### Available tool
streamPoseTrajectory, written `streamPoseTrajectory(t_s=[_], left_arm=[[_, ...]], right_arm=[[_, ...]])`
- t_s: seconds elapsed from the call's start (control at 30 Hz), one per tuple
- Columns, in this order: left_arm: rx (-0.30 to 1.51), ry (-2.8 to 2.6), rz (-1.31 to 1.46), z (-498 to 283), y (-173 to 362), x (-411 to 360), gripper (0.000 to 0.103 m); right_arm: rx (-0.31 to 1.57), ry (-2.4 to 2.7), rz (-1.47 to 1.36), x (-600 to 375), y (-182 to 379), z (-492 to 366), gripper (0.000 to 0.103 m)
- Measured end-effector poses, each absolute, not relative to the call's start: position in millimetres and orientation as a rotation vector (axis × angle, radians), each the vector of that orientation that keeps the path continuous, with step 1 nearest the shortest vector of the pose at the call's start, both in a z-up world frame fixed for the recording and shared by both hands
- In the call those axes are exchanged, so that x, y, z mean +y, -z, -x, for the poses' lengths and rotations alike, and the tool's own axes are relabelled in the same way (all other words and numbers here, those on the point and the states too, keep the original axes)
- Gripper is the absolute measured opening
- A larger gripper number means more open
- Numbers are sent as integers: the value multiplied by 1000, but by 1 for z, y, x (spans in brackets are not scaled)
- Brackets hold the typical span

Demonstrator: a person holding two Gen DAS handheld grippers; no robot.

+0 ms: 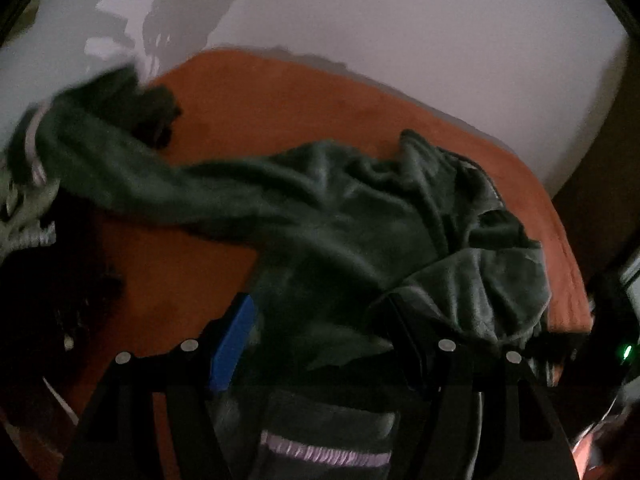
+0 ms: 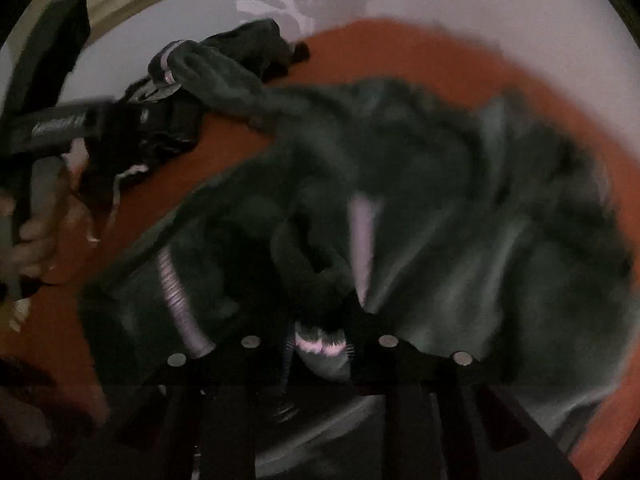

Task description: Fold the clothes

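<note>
L wrist view: dark green fleece garment w/ pale lilac ribbed trim [image 1: 320, 216] lies crumpled on orange bed cover [image 1: 280, 96], long axis running upper-left to lower-right; left tongs [image 1: 320, 332] spread wide, cloth between and over the fingers, no pinch visible. R wrist view: same garment directly under and ahead of right tongs [image 2: 320, 344], part-spread w/ cloth bunched between, grip can't tell; left tongs' handle in a hand [image 2: 36, 236] far left, so right tongs nearer the bulk.

The dark green garment [image 1: 340, 216] is soft, matt fleece with a shiny ribbed pale band [image 1: 324, 450]. Beneath the garment, the orange cover [image 1: 280, 96] looks matt, faintly napped cloth.
</note>
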State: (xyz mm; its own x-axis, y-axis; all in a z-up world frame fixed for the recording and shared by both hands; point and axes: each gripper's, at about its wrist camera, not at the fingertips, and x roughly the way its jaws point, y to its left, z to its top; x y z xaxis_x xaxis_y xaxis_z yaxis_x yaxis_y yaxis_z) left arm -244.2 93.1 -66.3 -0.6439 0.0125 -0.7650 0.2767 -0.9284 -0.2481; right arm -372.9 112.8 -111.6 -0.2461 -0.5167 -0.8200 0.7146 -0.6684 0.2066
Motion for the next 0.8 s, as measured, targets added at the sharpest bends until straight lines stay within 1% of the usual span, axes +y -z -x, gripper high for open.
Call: streamPoseTrajectory(t_s=[0.07,0.13,0.23,0.33,0.43,0.5,0.57,0.6,0.63,0.67,0.7,0.8], left_arm=[[553,2665,-1304,248,77,91,68],[583,2661,-1361,252,88,89,68],[652,2665,-1461,269,102,96,69],[763,2650,-1566,288,115,106,68],[819,2646,-1653,307,123,122,69],[775,2651,-1705,319,127,137,69],[641,2647,-1749,334,134,156,68],[587,2641,-1749,338,137,164,64],[547,2642,-1743,340,138,171,25],[530,2651,-1737,339,138,176,2],[531,2678,-1706,334,132,180,5],[591,2842,-1536,294,99,188,5]], right_arm=[[206,2008,-1201,133,116,356,39],[206,2109,-1178,163,112,344,47],[256,2360,-1216,220,114,355,54],[292,2609,-1368,285,130,376,55],[178,2688,-1462,340,146,395,55],[43,2685,-1454,361,148,407,55],[-88,2670,-1423,373,145,417,55],[-116,2658,-1396,373,142,420,55],[-145,2646,-1370,373,140,423,55],[-164,2634,-1350,372,137,426,55],[-171,2626,-1341,369,133,430,55],[-256,2613,-1288,376,120,438,55]])
